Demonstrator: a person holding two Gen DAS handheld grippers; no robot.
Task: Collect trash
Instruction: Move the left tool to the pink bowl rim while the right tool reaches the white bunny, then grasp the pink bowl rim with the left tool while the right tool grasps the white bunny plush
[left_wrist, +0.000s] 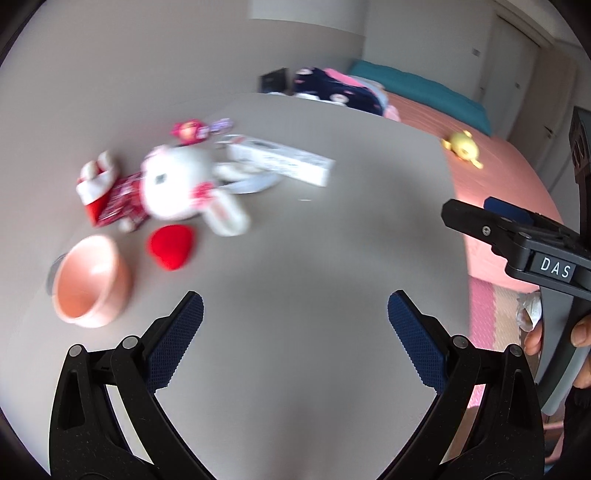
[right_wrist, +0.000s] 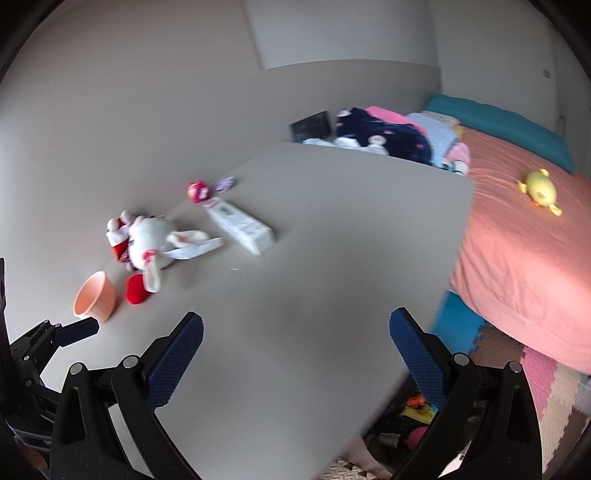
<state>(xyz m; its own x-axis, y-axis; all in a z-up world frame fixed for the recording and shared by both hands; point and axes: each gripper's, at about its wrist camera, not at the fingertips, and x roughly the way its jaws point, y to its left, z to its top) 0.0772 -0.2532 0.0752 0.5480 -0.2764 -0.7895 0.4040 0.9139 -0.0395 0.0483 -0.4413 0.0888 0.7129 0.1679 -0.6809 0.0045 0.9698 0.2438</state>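
Both hand-held grippers, left (left_wrist: 295, 314) and right (right_wrist: 295, 328), spread, empty, over bare surface (left_wrist: 314, 240). White box (left_wrist: 282, 158) at 12 o'clock, long axis 10-to-4. Plush (left_wrist: 177, 184), cup (left_wrist: 92, 284) at 10 o'clock.

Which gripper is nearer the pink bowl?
Left. The left gripper hangs just right of the pink bowl, fingers apart; the right gripper is farther right, near the table's bed-side edge.

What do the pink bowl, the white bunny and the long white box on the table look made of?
Pink bowl: likely matte plastic, smooth with even colour. White bunny: plush fabric, fuzzy and soft-edged. Long white box: probably printed cardboard, flat faces, sharp corners. Motion blur limits certainty.
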